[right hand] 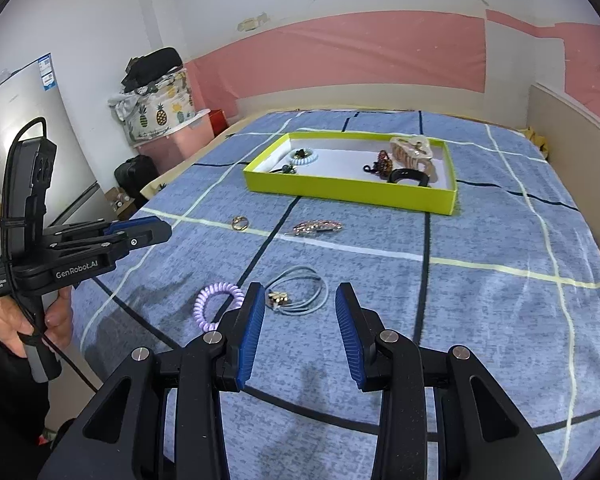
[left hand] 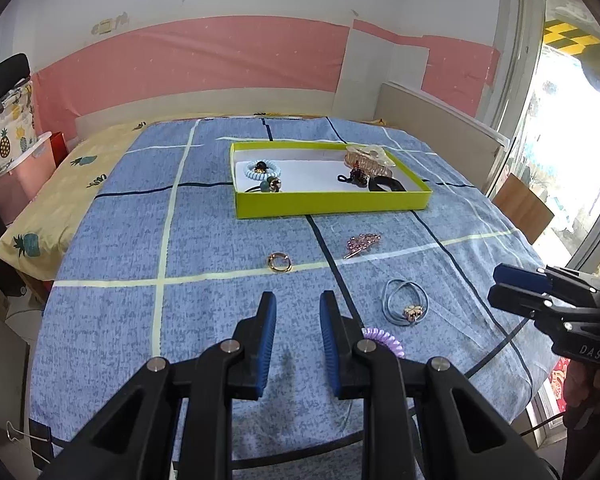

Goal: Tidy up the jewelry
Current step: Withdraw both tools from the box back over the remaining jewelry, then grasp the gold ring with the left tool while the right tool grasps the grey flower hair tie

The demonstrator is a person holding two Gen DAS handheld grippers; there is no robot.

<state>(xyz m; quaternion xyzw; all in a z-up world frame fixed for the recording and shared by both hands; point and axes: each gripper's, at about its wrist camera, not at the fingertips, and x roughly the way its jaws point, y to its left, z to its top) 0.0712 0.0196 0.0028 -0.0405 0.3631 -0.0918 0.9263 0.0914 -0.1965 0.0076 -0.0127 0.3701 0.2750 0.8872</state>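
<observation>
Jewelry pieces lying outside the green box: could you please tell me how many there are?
4: gold ring and pink beaded hair clip nearer the box; grey flower-charm hair tie and purple spiral hair tie nearest the tools.

A shallow lime-green cardboard tray, upper centre, holds hair ties and claw clips. On the cloth below lie a gold ring, pink beaded clip, grey-blue flower-charm tie and lilac coil tie.
</observation>
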